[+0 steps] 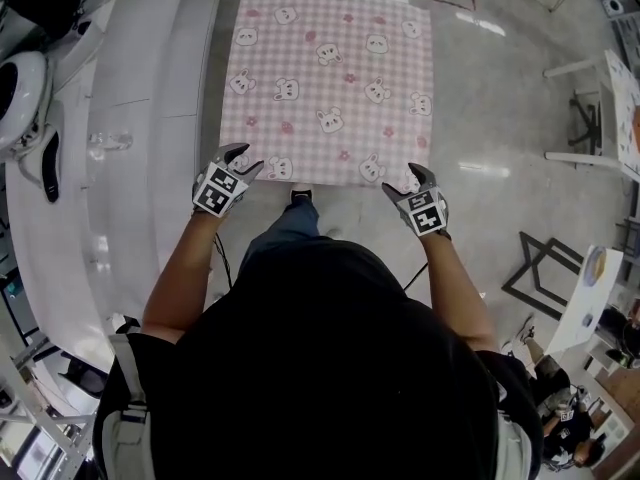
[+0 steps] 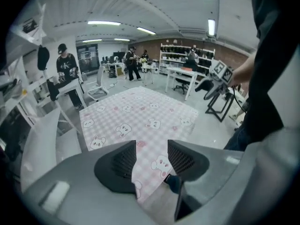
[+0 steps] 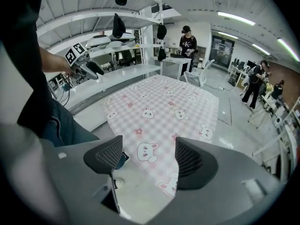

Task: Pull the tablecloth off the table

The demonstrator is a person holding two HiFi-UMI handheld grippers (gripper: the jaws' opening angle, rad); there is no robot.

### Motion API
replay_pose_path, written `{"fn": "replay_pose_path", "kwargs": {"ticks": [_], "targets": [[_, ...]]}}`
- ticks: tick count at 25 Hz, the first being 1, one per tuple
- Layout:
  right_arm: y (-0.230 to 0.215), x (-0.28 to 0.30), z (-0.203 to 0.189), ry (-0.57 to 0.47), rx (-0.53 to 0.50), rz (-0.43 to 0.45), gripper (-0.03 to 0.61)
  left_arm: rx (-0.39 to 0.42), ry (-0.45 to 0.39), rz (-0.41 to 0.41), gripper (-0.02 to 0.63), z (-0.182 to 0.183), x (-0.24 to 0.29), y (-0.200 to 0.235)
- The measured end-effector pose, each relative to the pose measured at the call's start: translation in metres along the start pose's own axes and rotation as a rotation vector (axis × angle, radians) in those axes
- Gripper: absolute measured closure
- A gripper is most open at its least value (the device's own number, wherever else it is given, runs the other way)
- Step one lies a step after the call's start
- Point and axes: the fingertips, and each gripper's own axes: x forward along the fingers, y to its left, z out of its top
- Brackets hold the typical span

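1. The tablecloth, pink check with little bunnies, lies spread flat over the table and hides it completely. Its near edge faces the person.
2. The left gripper hangs at the near left corner with its jaws apart. The corner shows in the gap but is not pinched, so the gripper is probably lining up to bite the hem.
3. The right gripper mirrors it at the near right corner, jaws wide and clamping nothing.
4. Gripping both corners should let the cloth slide off evenly instead of skewing.
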Motion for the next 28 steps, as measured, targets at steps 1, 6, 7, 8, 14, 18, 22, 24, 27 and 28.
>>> {"fn": "replay_pose_path", "kwargs": {"ticks": [1, 6, 7, 8, 14, 18, 22, 24, 27, 28], "targets": [[0.002, 0.004, -0.005, 0.016, -0.006, 0.005, 0.207, 0.04, 0.024, 0.001, 0.405, -0.008, 0.006, -0.001], [0.013, 0.025, -0.026, 0.089, -0.052, 0.029, 0.206, 0.126, 0.133, -0.035, 0.392, -0.042, 0.034, -0.012], [0.016, 0.029, -0.029, 0.103, -0.061, 0.032, 0.204, 0.142, 0.148, -0.04, 0.389, -0.048, 0.039, -0.013], [0.019, 0.033, -0.032, 0.115, -0.068, 0.035, 0.204, 0.159, 0.163, -0.045, 0.386, -0.054, 0.044, -0.014], [0.034, 0.058, -0.05, 0.185, -0.132, 0.048, 0.202, 0.275, 0.215, -0.108, 0.377, -0.084, 0.068, -0.03], [0.04, 0.071, -0.057, 0.209, -0.171, 0.056, 0.198, 0.347, 0.246, -0.115, 0.355, -0.101, 0.08, -0.038], [0.044, 0.086, -0.064, 0.241, -0.22, 0.039, 0.196, 0.535, 0.3, -0.109, 0.333, -0.116, 0.096, -0.049], [0.044, 0.096, -0.07, 0.268, -0.255, 0.025, 0.189, 0.596, 0.314, -0.111, 0.323, -0.121, 0.107, -0.054], [0.045, 0.105, -0.077, 0.29, -0.284, 0.025, 0.186, 0.61, 0.331, -0.106, 0.303, -0.126, 0.121, -0.059], [0.047, 0.107, -0.079, 0.292, -0.296, 0.03, 0.186, 0.61, 0.34, -0.107, 0.298, -0.127, 0.122, -0.061]]}}
